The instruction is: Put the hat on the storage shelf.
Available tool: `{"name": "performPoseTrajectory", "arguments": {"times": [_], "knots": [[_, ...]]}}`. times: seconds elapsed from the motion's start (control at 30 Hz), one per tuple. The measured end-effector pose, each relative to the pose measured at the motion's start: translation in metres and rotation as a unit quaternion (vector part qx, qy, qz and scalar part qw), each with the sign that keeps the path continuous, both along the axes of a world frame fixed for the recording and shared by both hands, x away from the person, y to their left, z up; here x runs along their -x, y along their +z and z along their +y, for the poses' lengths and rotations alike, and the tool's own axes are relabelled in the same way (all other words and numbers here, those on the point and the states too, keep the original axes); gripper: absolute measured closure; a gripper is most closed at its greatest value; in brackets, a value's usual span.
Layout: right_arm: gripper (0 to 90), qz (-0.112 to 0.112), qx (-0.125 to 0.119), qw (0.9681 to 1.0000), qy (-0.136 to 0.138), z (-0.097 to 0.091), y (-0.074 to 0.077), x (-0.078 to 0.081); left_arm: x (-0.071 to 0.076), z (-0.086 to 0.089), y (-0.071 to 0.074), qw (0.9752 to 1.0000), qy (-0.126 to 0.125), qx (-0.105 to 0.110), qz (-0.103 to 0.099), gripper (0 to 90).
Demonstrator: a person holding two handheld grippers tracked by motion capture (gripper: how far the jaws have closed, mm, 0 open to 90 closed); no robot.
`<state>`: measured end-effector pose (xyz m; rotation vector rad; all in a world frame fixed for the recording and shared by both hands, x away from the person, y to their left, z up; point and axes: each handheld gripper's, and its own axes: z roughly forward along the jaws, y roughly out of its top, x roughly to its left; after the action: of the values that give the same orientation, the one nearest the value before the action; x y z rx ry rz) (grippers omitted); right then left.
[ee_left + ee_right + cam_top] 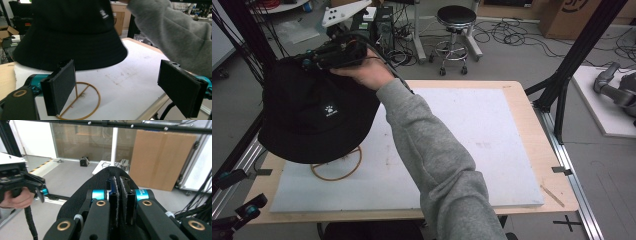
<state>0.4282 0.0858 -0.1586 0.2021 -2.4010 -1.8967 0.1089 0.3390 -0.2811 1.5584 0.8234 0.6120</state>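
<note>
Worktop (pixel 512 100): wooden, covered by a white foam sheet (pixel 472 145).

Black bucket hat (pixel 314 120): held aloft over the near-left part of the sheet, crown uppermost, brim hanging downward; a small white logo is seen on its side. It is carried above and slightly off to one side of the stand listed below, not yet resting on it.

Gold wire hat stand (pixel 81 102): a ring base lying flat on the sheet, a thin upright rising from it. In the high view it is partly hidden beneath the brim.

Right claw (pixel 119 200): closed tight, black hat fabric pinched between its pads at the crown; it is gripped by a hand (pixel 362 75) on a grey-sleeved arm reaching across the worktop.

Left claw (pixel 125 87): spread wide, nothing held, low at the near-left edge, the stand just beyond its pads.

Judgement: the stand lies below the hat, so lowering with a small sideways correction would be called for; the right claw is the one engaged.
</note>
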Motion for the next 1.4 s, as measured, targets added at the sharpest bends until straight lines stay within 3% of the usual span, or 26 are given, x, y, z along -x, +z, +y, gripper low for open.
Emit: {"name": "performPoseTrajectory", "arguments": {"times": [0.1, 0.33, 0.53, 0.8, 1.03, 1.2, 1.4], "knots": [[87.7, 0.007, 0.01, 0.9999, 0.008, 0.014, -0.013, -0.001, 0.001, -0.007, 0.002, 0.9999, -0.006, -0.01, 0.0, 15.0], [87.3, 0.021, 0.023, 0.9994, 0.014, 0.027, -0.037, -0.002, -0.001, -0.011, 0.001, 0.9998, -0.011, -0.014, 0.002, 15.0], [87.4, 0.04, 0.025, 0.9987, 0.02, 0.028, -0.05, -0.004, -0.003, -0.011, 0.0, 0.9998, -0.011, -0.015, 0.007, 15.0], [86.7, 0.049, 0.056, 0.9969, 0.026, 0.026, -0.069, 0.0, -0.004, -0.013, -0.001, 0.9998, -0.012, -0.015, 0.009, 15.0], [85.0, 0.067, 0.05, 0.9962, 0.024, 0.022, -0.08, -0.002, -0.008, -0.015, -0.004, 0.9996, -0.014, -0.016, 0.017, 15.0], [71.0, 0.051, 0.052, 0.9973, 0.014, 0.02, -0.077, 0.001, -0.008, -0.017, -0.004, 0.9996, -0.014, -0.019, 0.017, 15.0], [33.8, 0.056, 0.038, 0.9976, -0.01, 0.017, -0.074, 0.002, -0.008, -0.016, -0.004, 0.9996, -0.012, -0.018, 0.016, 15.0]]}}
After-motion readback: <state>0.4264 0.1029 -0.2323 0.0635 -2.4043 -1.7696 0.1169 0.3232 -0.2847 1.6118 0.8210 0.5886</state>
